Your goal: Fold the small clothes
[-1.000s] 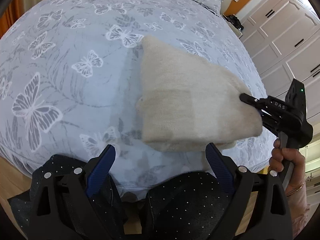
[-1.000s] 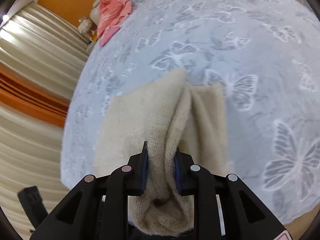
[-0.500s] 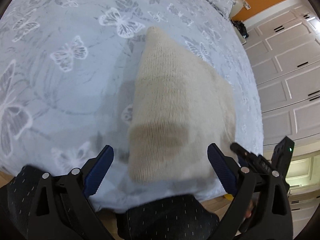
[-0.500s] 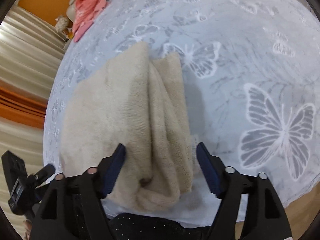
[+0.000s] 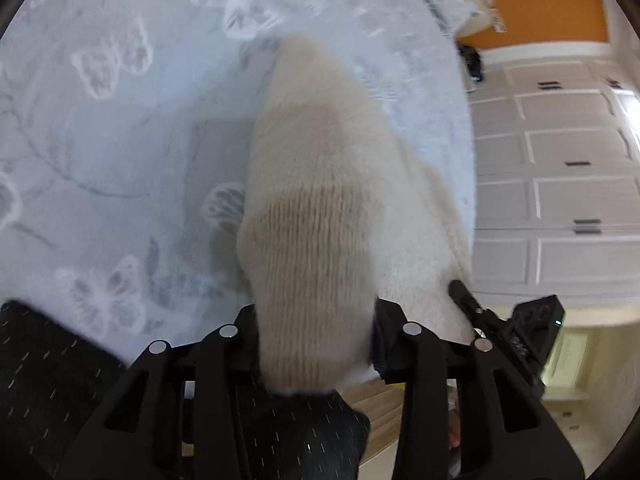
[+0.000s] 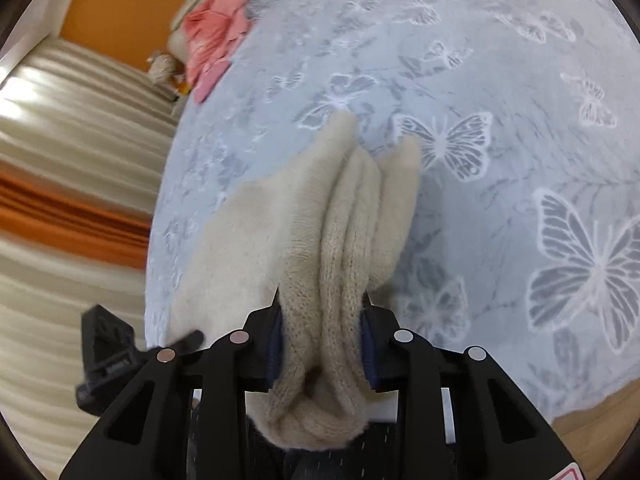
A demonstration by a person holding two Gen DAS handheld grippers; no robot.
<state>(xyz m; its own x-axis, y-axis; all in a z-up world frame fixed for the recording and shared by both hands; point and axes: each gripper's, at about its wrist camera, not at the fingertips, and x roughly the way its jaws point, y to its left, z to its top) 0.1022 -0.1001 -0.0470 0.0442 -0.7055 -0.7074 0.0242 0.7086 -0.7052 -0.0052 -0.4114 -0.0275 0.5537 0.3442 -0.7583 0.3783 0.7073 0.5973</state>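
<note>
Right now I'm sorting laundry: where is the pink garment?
In the right wrist view, the pink garment lies at the upper left, on the far edge of the butterfly bedspread, near the orange wall.

The right tongs (image 6: 322,316) have just been closing and are now pinching a bunched cream sweater (image 6: 352,216) that's lying on the butterfly bed (image 6: 500,80), pink clothes (image 6: 216,32) sitting far back.

A cream knitted garment (image 5: 320,184) is showing fine ribbing near its edge. The bedspread (image 6: 500,60) under it is wearing pale blue with white and grey butterflies. Pink clothing (image 6: 216,32) is lying at the far end. Black tongs with dark blue pads (image 6: 276,344) are framing the view; orange wall (image 5: 540,12), white cabinet doors (image 5: 560,160), beige-and-orange curtains (image 6: 68,184).
</note>
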